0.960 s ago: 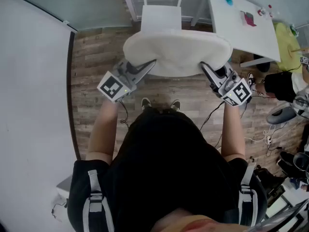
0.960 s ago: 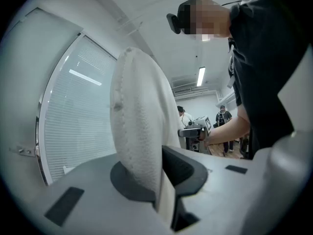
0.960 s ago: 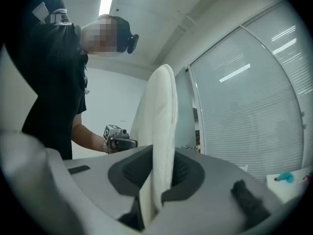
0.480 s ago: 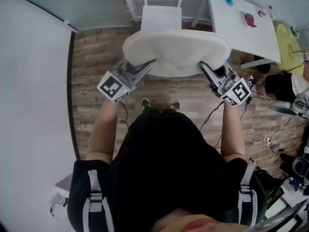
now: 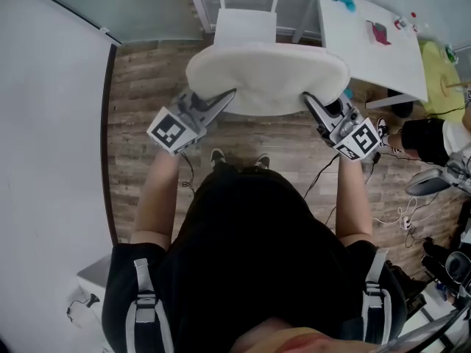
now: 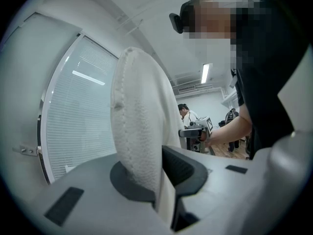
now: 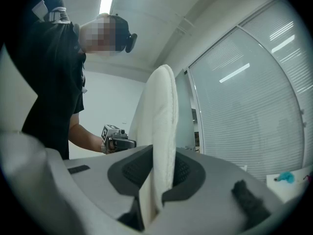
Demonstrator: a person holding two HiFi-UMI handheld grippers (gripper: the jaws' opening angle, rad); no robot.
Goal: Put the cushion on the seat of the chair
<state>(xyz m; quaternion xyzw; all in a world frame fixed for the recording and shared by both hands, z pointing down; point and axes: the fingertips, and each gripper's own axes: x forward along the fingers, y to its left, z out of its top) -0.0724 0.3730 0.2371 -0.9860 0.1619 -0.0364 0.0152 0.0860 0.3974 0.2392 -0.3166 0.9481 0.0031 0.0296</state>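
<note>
I hold a white cushion (image 5: 268, 78) flat in the air between both grippers, just in front of a white chair (image 5: 246, 22). My left gripper (image 5: 229, 94) is shut on the cushion's left near edge, and the cushion (image 6: 139, 136) rises between its jaws in the left gripper view. My right gripper (image 5: 307, 98) is shut on the right near edge, the cushion (image 7: 161, 131) pinched between its dark pads. The cushion hides most of the chair's seat; only the seat's far part and the slatted back show.
A white table (image 5: 368, 35) with small items stands right of the chair. A white wall (image 5: 51, 138) runs along the left. A seated person (image 5: 430, 134), cables and gear lie on the wooden floor (image 5: 140, 101) at the right.
The cushion and both grippers have shifted slightly forward toward the chair. The grips have not changed.
</note>
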